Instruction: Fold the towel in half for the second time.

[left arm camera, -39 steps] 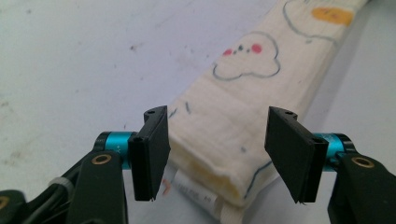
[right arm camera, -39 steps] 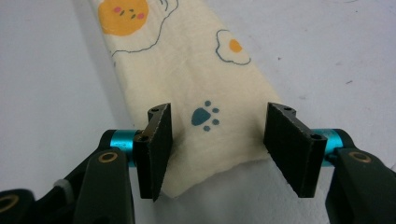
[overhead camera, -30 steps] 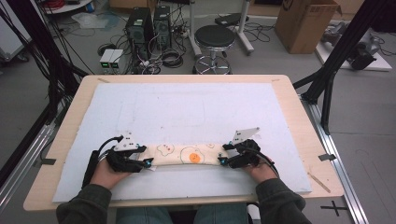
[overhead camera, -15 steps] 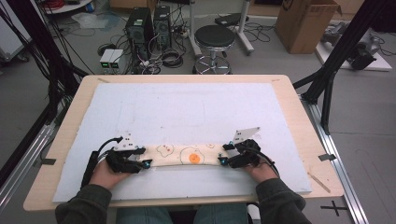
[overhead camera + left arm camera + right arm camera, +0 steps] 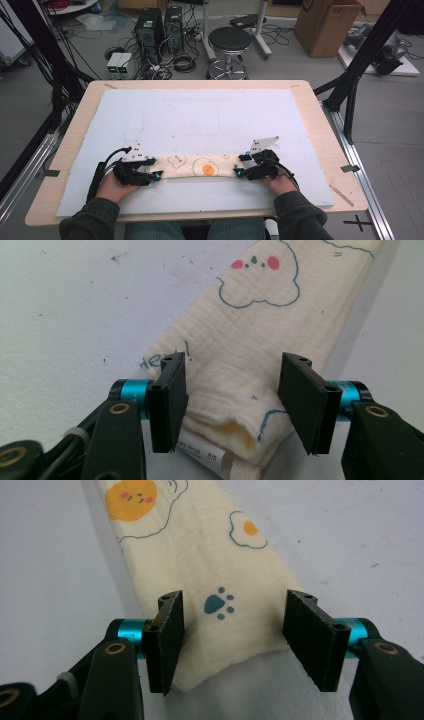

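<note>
White foam mat (image 5: 200, 115) covers the wooden surface (image 5: 320, 130); stool (image 5: 229, 41), computer towers (image 5: 160, 25) and cardboard box (image 5: 327, 25) on the floor behind. Folded cream cloth (image 5: 197, 166) with fried-egg prints lies as a long strip near the mat's front edge, between both hands. Left claw (image 5: 156, 175) sits at its left end, jaws apart, straddling the layered end (image 5: 235, 390); pads look just off the fabric, hard to be sure. Right claw (image 5: 238, 172) at the right end, jaws apart, flanking the corner with the paw print (image 5: 218, 603), not clamped.
</note>
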### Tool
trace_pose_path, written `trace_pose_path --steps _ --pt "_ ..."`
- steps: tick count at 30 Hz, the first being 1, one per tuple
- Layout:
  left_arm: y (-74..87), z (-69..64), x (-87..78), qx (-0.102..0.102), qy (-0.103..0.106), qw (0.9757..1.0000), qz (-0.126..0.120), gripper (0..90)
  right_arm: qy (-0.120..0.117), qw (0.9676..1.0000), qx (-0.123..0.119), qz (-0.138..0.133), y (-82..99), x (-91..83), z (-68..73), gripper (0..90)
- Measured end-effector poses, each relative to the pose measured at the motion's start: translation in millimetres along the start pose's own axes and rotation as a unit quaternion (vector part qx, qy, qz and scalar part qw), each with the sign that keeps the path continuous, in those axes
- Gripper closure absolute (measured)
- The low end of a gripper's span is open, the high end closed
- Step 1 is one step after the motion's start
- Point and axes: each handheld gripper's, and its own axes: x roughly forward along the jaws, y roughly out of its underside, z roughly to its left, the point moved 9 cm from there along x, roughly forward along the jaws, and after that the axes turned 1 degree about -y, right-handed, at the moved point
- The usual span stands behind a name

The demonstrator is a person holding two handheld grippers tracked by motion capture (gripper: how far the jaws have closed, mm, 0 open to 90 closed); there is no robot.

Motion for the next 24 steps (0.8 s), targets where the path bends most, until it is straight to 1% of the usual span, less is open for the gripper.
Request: trace_pose_path --steps 1,2,3,4,5,8,9,10,12,13,14,15,18,19,20,22,24 --pt "-0.5 -0.5 -0.6 -0.001 -0.003 1.0000 0.000 44.9 0.002 1.0000 0.001 0.000 -0.2 -0.2 0.0 40.5" --pt "-1.7 -0.6 -2.4 0.003 -0.007 1.0000 -0.003 44.9 0.000 1.0000 0.002 -0.002 -0.9 -0.3 0.7 39.4" --pt "-2.9 -0.3 -4.4 0.002 -0.010 0.9999 -0.007 44.3 0.002 1.0000 0.001 -0.007 -3.0 -1.8 1.2 37.8" --pt "-6.4 -0.2 -9.0 -0.005 -0.008 0.9997 -0.020 44.0 0.001 0.9999 0.003 -0.013 -5.3 -3.3 1.8 37.1" --pt "-8.7 0.3 -12.3 -0.008 -0.007 0.9995 -0.029 43.5 -0.003 0.9996 0.008 -0.028 -10.8 -7.4 3.3 36.4" --pt "-18.1 3.4 -23.7 -0.023 -0.007 0.9978 -0.062 42.7 -0.009 0.9980 0.020 -0.060 -23.7 -16.3 2.7 36.2" --pt "-22.3 7.7 -26.9 -0.030 -0.012 0.9969 -0.071 42.4 -0.009 0.9975 0.025 -0.066 -26.3 -17.9 1.7 36.2" --pt "-24.2 9.8 -27.2 -0.036 -0.015 0.9964 -0.075 40.6 -0.008 0.9972 0.029 -0.068 -29.1 -19.5 -1.2 36.4" --pt "-26.3 16.1 -24.9 -0.048 -0.017 0.9959 -0.075 40.0 0.000 0.9974 0.036 -0.062 -30.1 -19.2 -6.5 37.7" --pt "-25.7 18.7 -23.4 -0.049 -0.018 0.9961 -0.071 40.0 0.005 0.9974 0.042 -0.059 -30.6 -18.0 -11.1 39.2" --pt "-25.1 21.4 -20.5 -0.057 -0.021 0.9958 -0.069 40.0 0.007 0.9972 0.051 -0.055 -30.1 -17.0 -13.6 40.3" --pt "-23.1 24.2 -17.8 -0.062 -0.021 0.9960 -0.061 40.1 0.014 0.9970 0.058 -0.049 -29.1 -15.5 -18.5 41.9" --pt "-16.7 31.4 -9.7 -0.079 -0.025 0.9959 -0.036 40.9 0.019 0.9951 0.090 -0.036 -23.8 -10.4 -31.0 46.6" --pt "-15.8 32.3 -8.3 -0.082 -0.023 0.9958 -0.033 40.9 0.019 0.9940 0.102 -0.033 -21.4 -8.1 -35.5 48.3" --pt "-15.2 33.3 -6.6 -0.088 -0.023 0.9954 -0.031 40.9 0.017 0.9933 0.110 -0.029 -19.8 -6.8 -37.0 48.9" --pt "-14.5 33.8 -3.8 -0.094 -0.019 0.9950 -0.028 41.3 0.017 0.9926 0.119 -0.017 -15.7 -3.4 -40.9 50.8" --pt "-13.9 32.7 -1.2 -0.093 -0.014 0.9953 -0.023 42.8 0.009 0.9916 0.128 -0.013 -13.9 -0.9 -42.0 52.6"
